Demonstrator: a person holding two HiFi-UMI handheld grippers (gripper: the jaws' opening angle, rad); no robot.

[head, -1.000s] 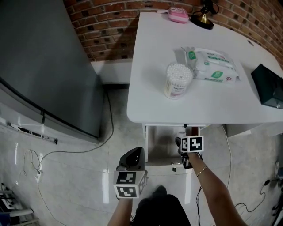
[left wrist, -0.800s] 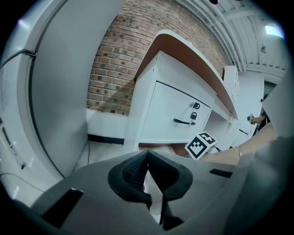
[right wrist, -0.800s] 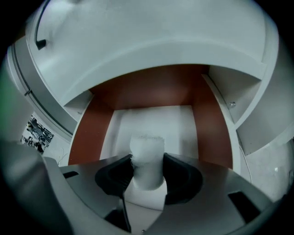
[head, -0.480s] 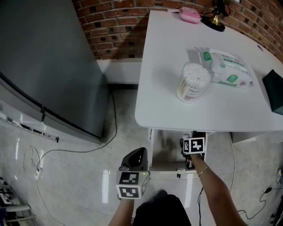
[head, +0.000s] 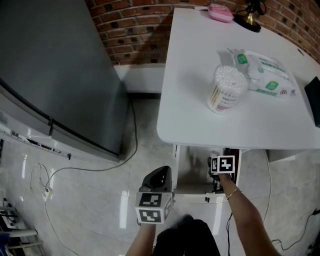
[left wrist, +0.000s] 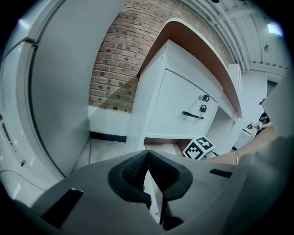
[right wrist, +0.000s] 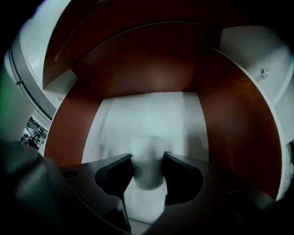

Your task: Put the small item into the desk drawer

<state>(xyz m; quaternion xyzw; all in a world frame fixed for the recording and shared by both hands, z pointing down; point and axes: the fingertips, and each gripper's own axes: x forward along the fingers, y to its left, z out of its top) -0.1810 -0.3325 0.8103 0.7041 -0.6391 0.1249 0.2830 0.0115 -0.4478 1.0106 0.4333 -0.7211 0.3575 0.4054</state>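
The desk drawer (head: 192, 172) stands pulled out under the white desk (head: 200, 100). My right gripper (head: 214, 169) reaches into it, its marker cube showing just below the desk edge. In the right gripper view a small, pale, blurred item (right wrist: 147, 158) sits between the pads of the right gripper (right wrist: 148, 169), which press on it from both sides, above the drawer's white floor (right wrist: 151, 108) and brown side walls (right wrist: 69, 128). My left gripper (head: 160, 174) hangs over the floor left of the drawer. In its own view the left gripper (left wrist: 147, 155) is shut with nothing in it.
On the desk stand a tub of cotton swabs (head: 227, 89), a pack of wipes (head: 265, 75), a pink object (head: 220, 12) and a dark object (head: 316, 97) at the right edge. A large grey cabinet (head: 50, 75) fills the left. A cable (head: 100, 167) runs over the tiled floor.
The view has shifted, so the desk sits further right and lower. The right gripper has gone slightly deeper under the desk edge into the drawer. The left gripper has hardly moved.
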